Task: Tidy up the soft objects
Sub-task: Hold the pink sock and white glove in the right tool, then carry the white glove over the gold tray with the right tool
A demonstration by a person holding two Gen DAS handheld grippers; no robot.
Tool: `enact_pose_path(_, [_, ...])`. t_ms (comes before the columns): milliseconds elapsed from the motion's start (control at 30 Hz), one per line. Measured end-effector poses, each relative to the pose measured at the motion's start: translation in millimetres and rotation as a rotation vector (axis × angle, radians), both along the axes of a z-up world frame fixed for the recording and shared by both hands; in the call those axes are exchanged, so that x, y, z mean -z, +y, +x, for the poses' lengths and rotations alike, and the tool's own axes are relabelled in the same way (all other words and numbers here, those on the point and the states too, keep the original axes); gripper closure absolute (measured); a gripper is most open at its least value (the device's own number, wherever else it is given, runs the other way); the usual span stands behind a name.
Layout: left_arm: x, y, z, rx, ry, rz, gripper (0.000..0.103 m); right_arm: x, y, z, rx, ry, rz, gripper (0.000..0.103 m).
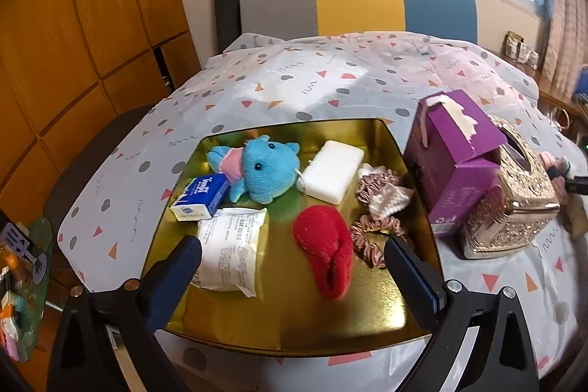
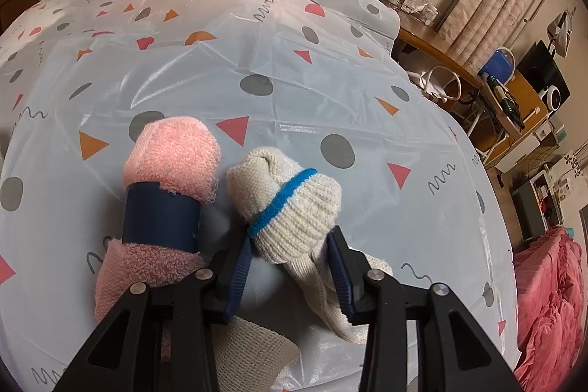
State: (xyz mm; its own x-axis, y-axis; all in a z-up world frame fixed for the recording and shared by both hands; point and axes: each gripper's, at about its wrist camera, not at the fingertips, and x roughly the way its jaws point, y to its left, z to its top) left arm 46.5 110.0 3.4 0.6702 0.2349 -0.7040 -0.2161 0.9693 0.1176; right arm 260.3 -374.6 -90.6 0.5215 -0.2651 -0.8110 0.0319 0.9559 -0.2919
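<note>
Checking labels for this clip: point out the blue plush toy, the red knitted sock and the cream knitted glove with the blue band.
Blue plush toy (image 1: 266,168), left wrist view, on its face.
Red knitted sock (image 1: 325,254), left wrist view, mid-body.
Cream knitted glove with blue band (image 2: 294,208), right wrist view, ribbed cuff.

One gold tray, one blue plush toy, one red sock, two tissue boxes, one pink rolled towel, one cream knit sock.
</note>
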Motion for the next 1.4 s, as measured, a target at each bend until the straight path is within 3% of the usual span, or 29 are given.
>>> enact_pose_path(500, [14,-13,-9,0.061,0.055,-0.035,0.0,1,-3,1,0.024,0.001,0.002,0.064])
enact_pose_path(733, [17,-13,-12,0.092,0.068,-0.046,0.0,0,-11,-1,0.091,0.015,0.023,0.065])
enact_pose_path(933, [17,-9,-16,0.096,0.059,-0.05,0.0,-9,-26,-6,0.213,0.05,0.126,0.066])
enact_pose_path(1100, [18,2,-20,0.082,0.042,-0.109,0.0,-40,-33,-18,0.261,-0.017,0.197,0.071])
enact_pose_path(1167, [19,5,-22,0.06,0.027,-0.093,0.0,-56,-32,-23,0.263,-0.052,0.212,0.071])
enact_pose_path(1267, [19,10,-25,0.047,0.015,-0.088,0.0,-80,-21,-31,0.231,-0.093,0.227,0.071])
enact_pose_path(1400, [23,21,-27,0.031,0.027,-0.15,0.0,-101,3,-36,0.161,-0.135,0.236,0.071])
